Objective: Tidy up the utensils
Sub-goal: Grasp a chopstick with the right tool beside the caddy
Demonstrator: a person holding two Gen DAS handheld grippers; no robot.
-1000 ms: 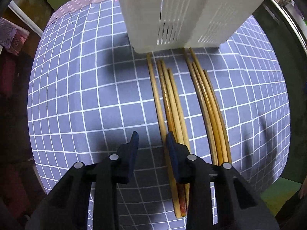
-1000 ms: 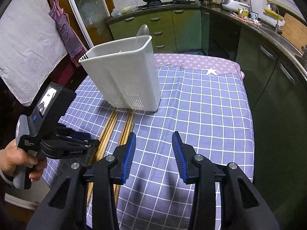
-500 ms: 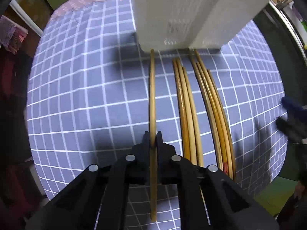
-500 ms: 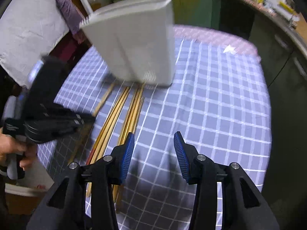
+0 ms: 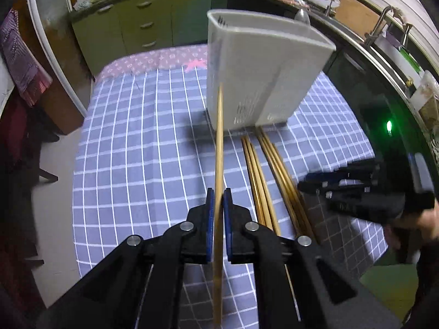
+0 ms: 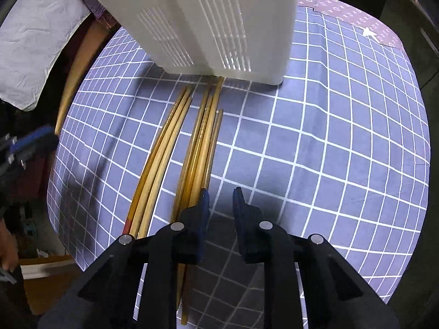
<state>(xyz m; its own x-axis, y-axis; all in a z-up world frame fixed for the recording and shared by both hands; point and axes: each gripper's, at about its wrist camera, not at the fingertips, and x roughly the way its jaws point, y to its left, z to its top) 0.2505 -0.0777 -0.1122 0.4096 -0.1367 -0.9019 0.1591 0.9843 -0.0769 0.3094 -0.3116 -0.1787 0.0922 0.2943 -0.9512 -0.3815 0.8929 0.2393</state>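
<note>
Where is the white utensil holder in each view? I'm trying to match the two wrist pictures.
Left wrist: the holder stands upper centre-right, upright on the checked cloth, beyond the chopstick clamped in the left gripper.
Right wrist: the holder fills the top centre; its rim is cut off.
Shared landmark: the loose chopsticks lying on the cloth, their far ends at the holder's base.

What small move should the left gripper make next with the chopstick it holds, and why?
Probably raise the single wooden chopstick further and carry it toward the open top of the white slotted plastic utensil holder. The left gripper is shut on it, its far tip lies below the holder's rim, and the other wooden chopsticks lie on the checked purple tablecloth.
</note>
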